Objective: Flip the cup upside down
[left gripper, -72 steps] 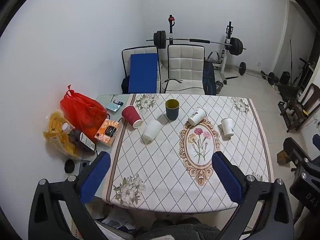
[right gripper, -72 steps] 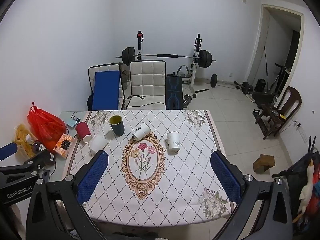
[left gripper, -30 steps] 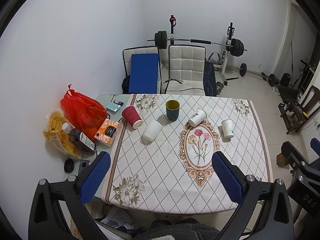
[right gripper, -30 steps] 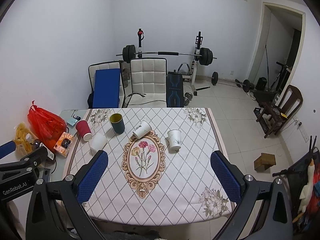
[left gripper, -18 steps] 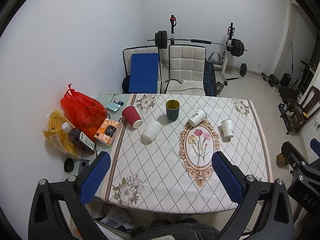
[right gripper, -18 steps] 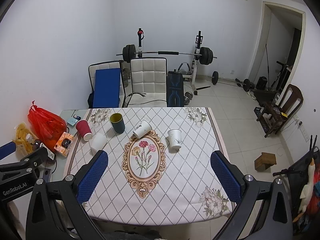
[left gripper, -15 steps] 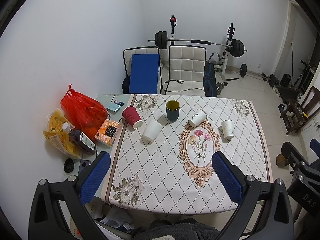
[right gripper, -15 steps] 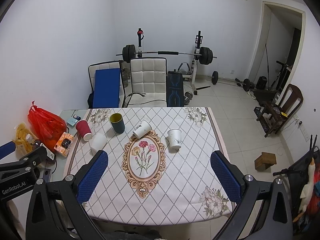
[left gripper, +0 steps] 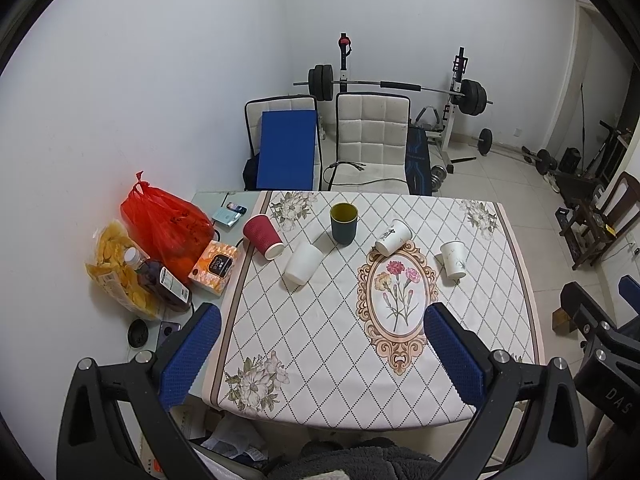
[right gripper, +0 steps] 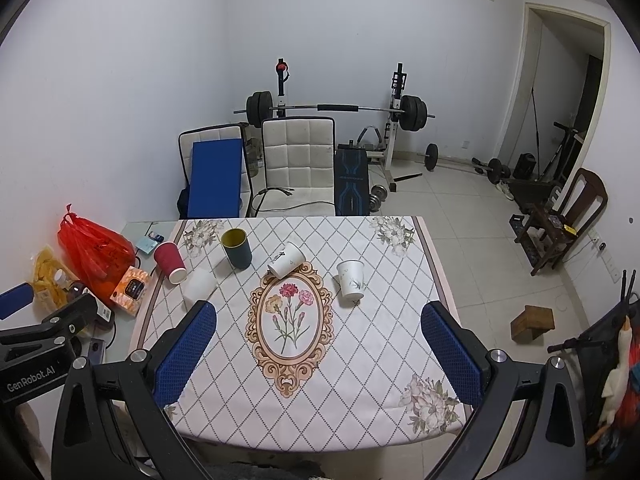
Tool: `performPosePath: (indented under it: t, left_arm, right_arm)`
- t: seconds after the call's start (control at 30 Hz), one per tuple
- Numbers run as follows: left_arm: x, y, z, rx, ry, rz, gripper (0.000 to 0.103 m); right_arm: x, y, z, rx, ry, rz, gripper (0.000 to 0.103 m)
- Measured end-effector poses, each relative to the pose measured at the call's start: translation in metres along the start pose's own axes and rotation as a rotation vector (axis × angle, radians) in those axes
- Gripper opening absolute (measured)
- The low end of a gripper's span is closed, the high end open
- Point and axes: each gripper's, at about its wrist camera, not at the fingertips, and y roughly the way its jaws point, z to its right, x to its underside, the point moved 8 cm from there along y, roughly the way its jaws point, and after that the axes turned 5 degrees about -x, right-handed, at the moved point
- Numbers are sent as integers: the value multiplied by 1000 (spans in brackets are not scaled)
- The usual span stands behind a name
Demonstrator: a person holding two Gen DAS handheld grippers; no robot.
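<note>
The cups stood where they had been across the last couple of seconds; none had been touched, tipped or turned. The dark cup [left gripper: 344,224] with a yellow inside was upright, well ahead of the left claw [left gripper: 322,320] and nearly in line with the gap between its fingers. The patterned white cup [right gripper: 351,280] also stood mouth up, ahead of the right claw [right gripper: 319,312] and slightly to its right. The printed white cup [right gripper: 286,260] lay on its side just ahead of that claw's centre line. The plain white cup [left gripper: 303,262] and the red cup [left gripper: 263,237] sat ahead and left of the left claw; I could not tell for certain whether they were inverted or only tilted.

Only the viewpoints had changed, by a very slight drift. Both claws hung back over the near edge of the table [left gripper: 360,420], far from every cup. Each was spread wide, with nothing between its blue pads.

By my judgement the flip had not begun, and the pause read as a hold before an approach. Which cup was meant could not be told, though the two upright ones seemed the likely candidates.

To the far left of the left claw, off the cloth, lay a red bag [left gripper: 168,220] and a bottle [left gripper: 160,280].
</note>
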Motion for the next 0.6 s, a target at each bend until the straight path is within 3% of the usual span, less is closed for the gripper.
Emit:
performPosePath:
  t: [0.6]
  left_arm:
    - [-2,13,-3,-32,-21,-19,103]
  right_arm:
    - [0,8,6,-29,17,-28,103]
